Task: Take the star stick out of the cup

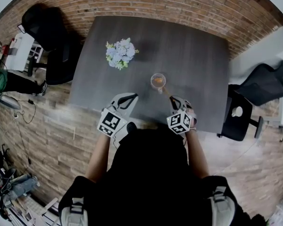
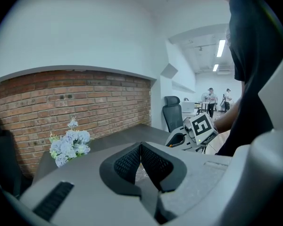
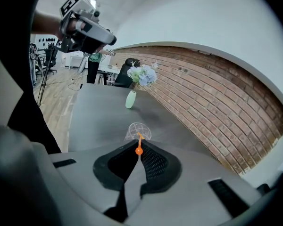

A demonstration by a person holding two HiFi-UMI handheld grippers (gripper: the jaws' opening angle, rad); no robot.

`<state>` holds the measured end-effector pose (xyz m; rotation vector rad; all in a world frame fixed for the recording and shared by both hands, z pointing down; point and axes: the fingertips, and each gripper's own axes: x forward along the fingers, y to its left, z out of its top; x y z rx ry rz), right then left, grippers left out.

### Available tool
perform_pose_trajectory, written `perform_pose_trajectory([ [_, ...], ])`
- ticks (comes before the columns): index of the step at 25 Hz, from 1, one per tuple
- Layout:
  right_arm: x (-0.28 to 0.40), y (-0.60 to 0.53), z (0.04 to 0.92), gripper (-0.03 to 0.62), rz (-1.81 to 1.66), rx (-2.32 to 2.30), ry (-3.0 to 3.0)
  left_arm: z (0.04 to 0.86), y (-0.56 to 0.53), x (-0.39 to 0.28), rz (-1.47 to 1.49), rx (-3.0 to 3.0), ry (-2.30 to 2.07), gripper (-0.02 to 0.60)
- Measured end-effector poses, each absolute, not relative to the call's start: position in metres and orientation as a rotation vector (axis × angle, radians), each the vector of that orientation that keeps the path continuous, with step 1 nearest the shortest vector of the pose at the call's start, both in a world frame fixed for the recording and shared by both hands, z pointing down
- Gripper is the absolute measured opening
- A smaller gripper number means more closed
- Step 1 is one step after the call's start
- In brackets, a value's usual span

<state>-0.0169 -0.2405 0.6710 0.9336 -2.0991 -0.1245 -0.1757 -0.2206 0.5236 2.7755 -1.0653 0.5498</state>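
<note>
Pinching the upper end of the stick (image 3: 138,143), the right gripper (image 3: 139,148) has its jaws closed on it, with the orange ball tip showing right at the jaw tips. Lower end of the stick sits inside the cup (image 3: 137,131), so the stick leans from the cup rim back to the jaws. Head view: the clear cup (image 1: 158,81) stands upright on the table (image 1: 198,51), about midway between the left and right edges and nearer the front edge; orange shows inside it. The stick (image 1: 165,91) slants from the cup toward the right gripper (image 1: 173,100) just in front. Left gripper (image 2: 141,146): jaws pressed together, nothing between them. It is held above the front edge, left of the cup and clear of it (image 1: 129,98). Flowers (image 1: 120,53) in a pale green vase (image 3: 130,99) stand toward the left edge, well apart from the cup.
</note>
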Motion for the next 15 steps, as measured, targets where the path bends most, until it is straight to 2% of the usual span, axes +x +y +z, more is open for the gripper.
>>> perform_pose_trajectory([
  [15, -0.005, -0.242, 0.621, 0.015, -0.190, 1.020, -2.157, 0.524, -0.224, -0.152, 0.549, 2.829, -1.007, 0.003],
])
